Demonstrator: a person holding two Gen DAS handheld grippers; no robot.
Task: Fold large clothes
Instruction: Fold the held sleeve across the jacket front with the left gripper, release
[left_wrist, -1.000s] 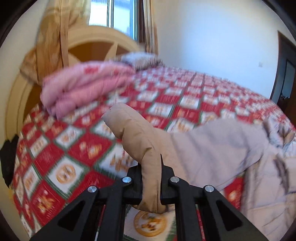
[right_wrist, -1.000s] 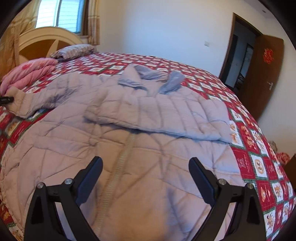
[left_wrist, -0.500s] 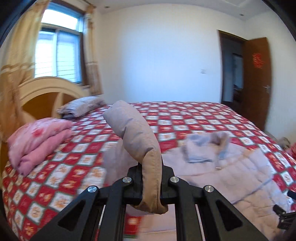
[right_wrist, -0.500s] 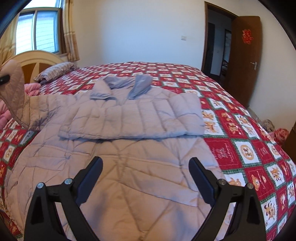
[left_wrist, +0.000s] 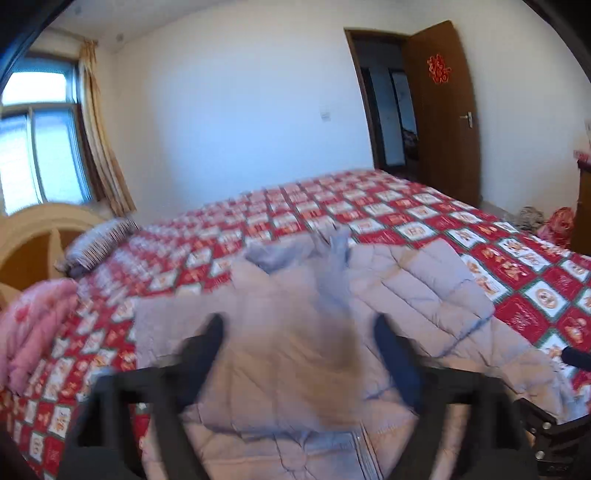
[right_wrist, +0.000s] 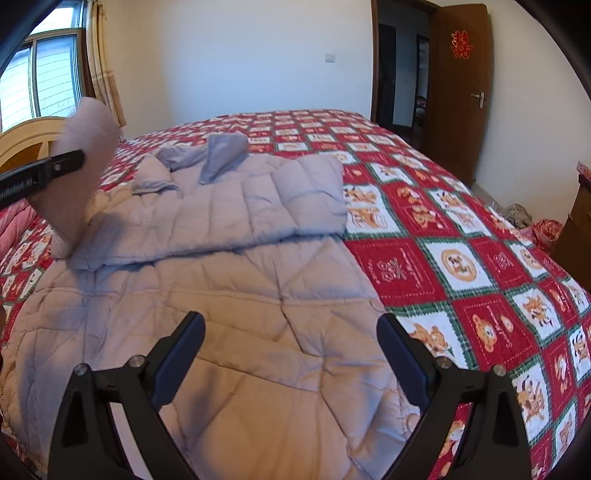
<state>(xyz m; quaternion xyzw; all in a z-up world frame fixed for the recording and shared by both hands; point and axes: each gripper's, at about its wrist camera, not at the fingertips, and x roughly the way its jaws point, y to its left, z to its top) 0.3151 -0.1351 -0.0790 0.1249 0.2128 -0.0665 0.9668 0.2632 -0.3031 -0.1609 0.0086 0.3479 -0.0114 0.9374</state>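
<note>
A large light grey quilted coat (right_wrist: 236, 295) lies spread on the bed, collar far from me, its right sleeve folded across the chest. In the left wrist view my left gripper (left_wrist: 299, 354) is blurred, its fingers (left_wrist: 205, 350) spread wide, and the left sleeve (left_wrist: 291, 343) drops between them onto the coat body (left_wrist: 424, 302). In the right wrist view the left gripper's finger (right_wrist: 40, 173) still shows against the raised sleeve (right_wrist: 79, 173) at the left. My right gripper (right_wrist: 291, 354) is open and empty, hovering over the coat's lower half.
The bed has a red, white and green checked cover (right_wrist: 461, 258). A pink folded quilt (left_wrist: 33, 332) and a striped pillow (left_wrist: 98, 245) lie by the wooden headboard (left_wrist: 40, 229). An open brown door (right_wrist: 458, 88) stands at the right, with bags (right_wrist: 543, 229) on the floor.
My left gripper carried the left sleeve up and across toward the coat's middle, then opened wide, letting the sleeve go. The right gripper stayed open and shifted slightly over the coat.
</note>
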